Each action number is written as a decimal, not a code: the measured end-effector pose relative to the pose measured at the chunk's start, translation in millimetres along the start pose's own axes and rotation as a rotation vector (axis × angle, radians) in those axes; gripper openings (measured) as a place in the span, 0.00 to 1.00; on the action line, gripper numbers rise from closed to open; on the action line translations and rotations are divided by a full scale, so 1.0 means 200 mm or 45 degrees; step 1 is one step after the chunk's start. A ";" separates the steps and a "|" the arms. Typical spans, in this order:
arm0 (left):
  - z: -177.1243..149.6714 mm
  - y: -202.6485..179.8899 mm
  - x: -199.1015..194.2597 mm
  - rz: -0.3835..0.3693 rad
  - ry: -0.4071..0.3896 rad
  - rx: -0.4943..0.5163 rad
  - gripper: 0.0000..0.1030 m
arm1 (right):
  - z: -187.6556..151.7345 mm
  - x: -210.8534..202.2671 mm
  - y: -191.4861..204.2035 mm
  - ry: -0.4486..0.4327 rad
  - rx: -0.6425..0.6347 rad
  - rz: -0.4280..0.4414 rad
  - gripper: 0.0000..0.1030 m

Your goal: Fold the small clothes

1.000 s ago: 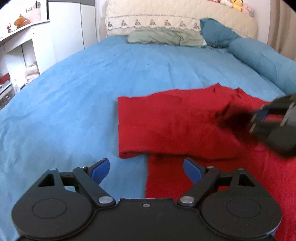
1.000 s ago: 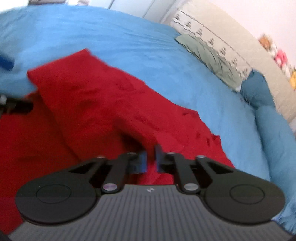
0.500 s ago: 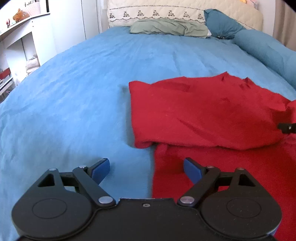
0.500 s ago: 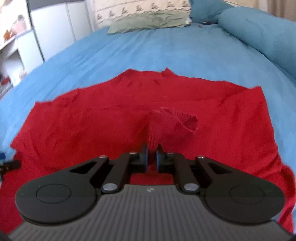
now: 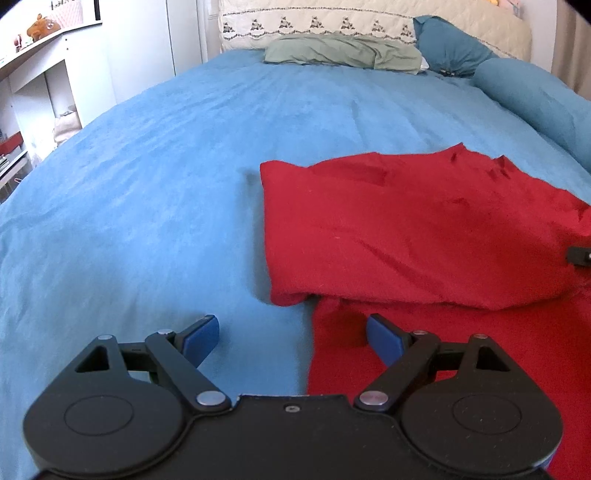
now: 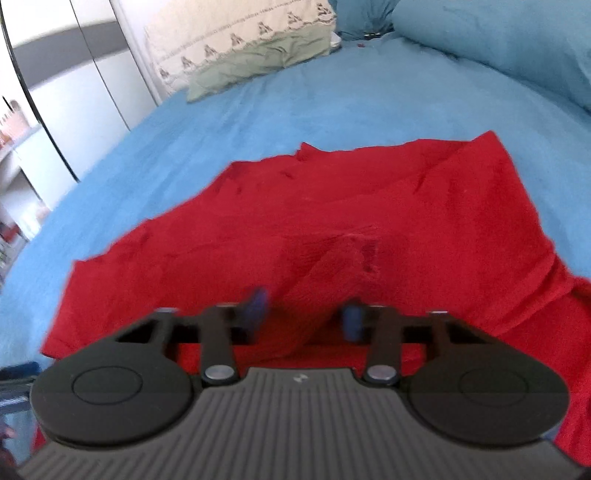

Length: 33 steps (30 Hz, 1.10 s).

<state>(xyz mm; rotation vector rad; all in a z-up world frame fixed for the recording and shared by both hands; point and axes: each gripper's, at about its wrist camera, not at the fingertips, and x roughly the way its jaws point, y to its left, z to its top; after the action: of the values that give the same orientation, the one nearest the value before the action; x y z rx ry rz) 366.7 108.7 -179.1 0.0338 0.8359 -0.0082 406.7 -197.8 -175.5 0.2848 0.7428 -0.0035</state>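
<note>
While the left gripper (image 5: 291,336) hovers wide open w/ nothing in it, over the red garment's (image 5: 424,236) left edge on the blue bed (image 5: 147,184). Right view, blurry: right gripper (image 6: 304,314) closing, pads not pressing the cloth bunched between 'em.

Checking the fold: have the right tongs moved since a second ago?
Yes: the right tongs went rightward, off the middle of the red garment. Their jaws are closing, a cloth ridge between them.

A bed (image 5: 155,192) covered by a blue spread is seen. On it a red garment (image 5: 424,229) is laid, partly folded over itself. At the head, a green pillow (image 5: 343,55), a cream embroidered pillow (image 5: 332,24) and teal cushions (image 5: 532,96) are placed.
</note>
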 end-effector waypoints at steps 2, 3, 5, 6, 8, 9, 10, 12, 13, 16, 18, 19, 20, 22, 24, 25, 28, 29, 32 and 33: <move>0.01 0.00 0.01 0.006 -0.005 0.009 0.87 | 0.03 0.00 0.03 0.017 -0.058 -0.016 0.21; 0.01 0.00 0.01 0.010 -0.006 0.013 0.87 | 0.06 0.00 0.06 0.009 -0.092 -0.015 0.21; 0.03 -0.02 0.03 0.019 -0.009 0.024 0.87 | 0.15 -0.05 0.12 -0.041 -0.159 0.013 0.21; 0.04 -0.02 0.04 0.025 -0.007 0.034 0.87 | 0.21 -0.08 0.15 -0.069 -0.190 0.031 0.21; 0.05 -0.04 0.06 0.035 -0.005 0.055 0.87 | 0.32 -0.14 0.18 -0.117 -0.231 0.043 0.21; 0.06 -0.05 0.07 0.038 -0.011 0.059 0.87 | 0.37 -0.18 0.18 -0.148 -0.238 0.041 0.21; 0.07 -0.05 0.08 0.040 -0.016 0.057 0.87 | 0.41 -0.21 0.16 -0.175 -0.230 0.039 0.21; 0.09 -0.05 0.10 0.046 -0.024 0.044 0.87 | 0.48 -0.26 0.09 -0.211 -0.192 0.030 0.21; 0.10 -0.04 0.11 0.052 -0.026 0.031 0.87 | 0.49 -0.27 0.04 -0.220 -0.174 0.019 0.21; 0.12 -0.03 0.13 0.057 -0.017 -0.003 0.87 | 0.47 -0.22 -0.11 -0.168 -0.142 -0.072 0.21; 0.13 -0.04 0.13 0.061 -0.022 0.002 0.87 | 0.42 -0.18 -0.26 -0.110 -0.037 -0.102 0.21; 0.13 -0.04 0.12 0.068 -0.022 0.009 0.87 | 0.41 -0.17 -0.32 -0.099 0.024 -0.106 0.21; 0.13 -0.03 0.12 0.069 -0.021 0.012 0.88 | 0.39 -0.17 -0.38 -0.091 0.087 -0.107 0.21; 0.13 -0.02 0.13 0.078 -0.021 0.004 0.89 | 0.35 -0.16 -0.47 -0.077 0.167 -0.104 0.21; 0.13 0.01 0.14 0.086 -0.011 -0.041 0.90 | 0.33 -0.17 -0.51 -0.078 0.172 -0.115 0.21; 0.13 0.03 0.14 0.084 -0.005 -0.077 0.90 | 0.32 -0.17 -0.52 -0.089 0.166 -0.120 0.21; 0.11 0.07 0.13 0.103 -0.004 -0.127 0.90 | 0.30 -0.16 -0.52 -0.066 0.136 -0.132 0.21; 0.10 0.07 0.12 0.121 -0.006 -0.120 0.90 | 0.28 -0.16 -0.52 -0.052 0.116 -0.138 0.21; 0.08 0.09 0.10 0.141 -0.001 -0.140 0.90 | 0.19 -0.12 -0.51 0.009 0.043 -0.169 0.21; 0.07 0.10 0.09 0.144 0.004 -0.151 0.90 | 0.16 -0.10 -0.51 0.025 0.023 -0.178 0.21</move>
<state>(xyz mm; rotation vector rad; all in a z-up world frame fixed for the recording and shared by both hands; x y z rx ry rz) 389.7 127.5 -182.8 -0.0308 0.8355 0.1483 402.2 -306.1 -165.1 0.2497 0.7816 -0.1396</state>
